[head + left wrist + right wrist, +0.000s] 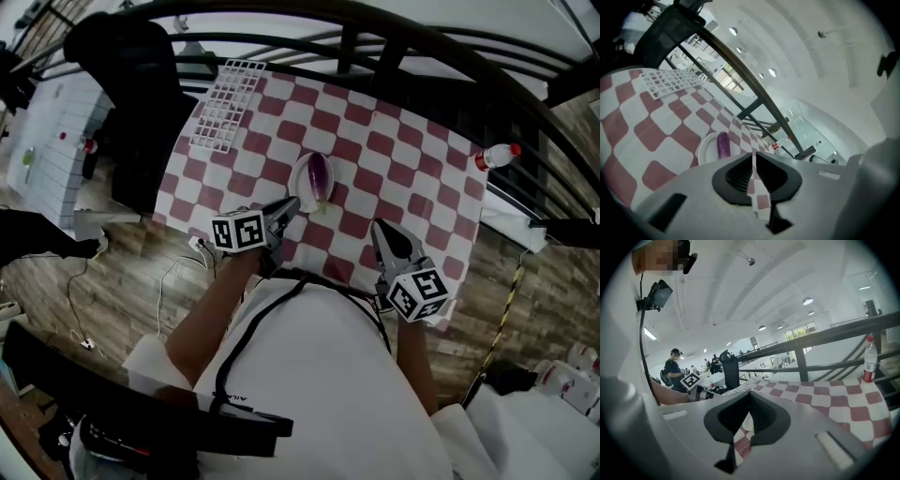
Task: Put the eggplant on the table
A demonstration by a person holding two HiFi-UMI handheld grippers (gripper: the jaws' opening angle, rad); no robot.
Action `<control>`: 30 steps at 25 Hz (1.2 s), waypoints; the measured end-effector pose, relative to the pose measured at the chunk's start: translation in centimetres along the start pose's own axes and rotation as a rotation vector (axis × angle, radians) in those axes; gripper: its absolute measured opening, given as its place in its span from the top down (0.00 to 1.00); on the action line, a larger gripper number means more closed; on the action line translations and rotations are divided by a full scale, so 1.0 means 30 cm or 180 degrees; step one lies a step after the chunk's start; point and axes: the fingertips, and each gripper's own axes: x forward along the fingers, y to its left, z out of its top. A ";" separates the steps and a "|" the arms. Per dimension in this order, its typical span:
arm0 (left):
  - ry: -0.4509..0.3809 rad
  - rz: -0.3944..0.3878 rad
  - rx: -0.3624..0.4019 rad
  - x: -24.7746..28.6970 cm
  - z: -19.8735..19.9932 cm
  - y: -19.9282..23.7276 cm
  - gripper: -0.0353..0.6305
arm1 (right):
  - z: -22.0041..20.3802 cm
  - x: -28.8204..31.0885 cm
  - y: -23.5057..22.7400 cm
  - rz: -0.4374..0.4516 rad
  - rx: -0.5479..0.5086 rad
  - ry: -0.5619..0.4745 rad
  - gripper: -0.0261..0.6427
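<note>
A purple eggplant [320, 176] lies in a small white plate [302, 190] near the middle of the red-and-white checked table [394, 159]. My left gripper [291, 204] hovers just short of the plate's near rim, jaws shut with nothing between them. In the left gripper view the eggplant [723, 144] and the plate [705, 149] lie just beyond the closed jaw tips [753, 152]. Over the table's near edge to the right, my right gripper [380, 230] is shut and empty; its own view shows the tips [750, 392] pressed together.
A white wire rack [225, 103] lies at the table's far left corner. A plastic bottle with a red cap [495, 156] stands at the far right edge. Dark metal railings [375, 37] run behind the table. A dark chair [131, 84] stands to the left.
</note>
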 end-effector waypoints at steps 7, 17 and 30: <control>-0.0060 -0.0188 0.0810 -0.048 0.021 -0.209 0.94 | 0.006 -0.021 -0.001 0.0068 -0.0032 -0.0040 0.95; -0.0333 -0.0087 0.1955 -0.099 0.070 -0.405 0.94 | 0.068 -0.072 0.012 0.0078 -0.0090 -0.0202 0.95; -0.0524 0.0127 0.1918 -0.116 0.118 -0.337 0.94 | 0.072 -0.087 0.012 -0.0013 -0.0098 -0.0234 0.95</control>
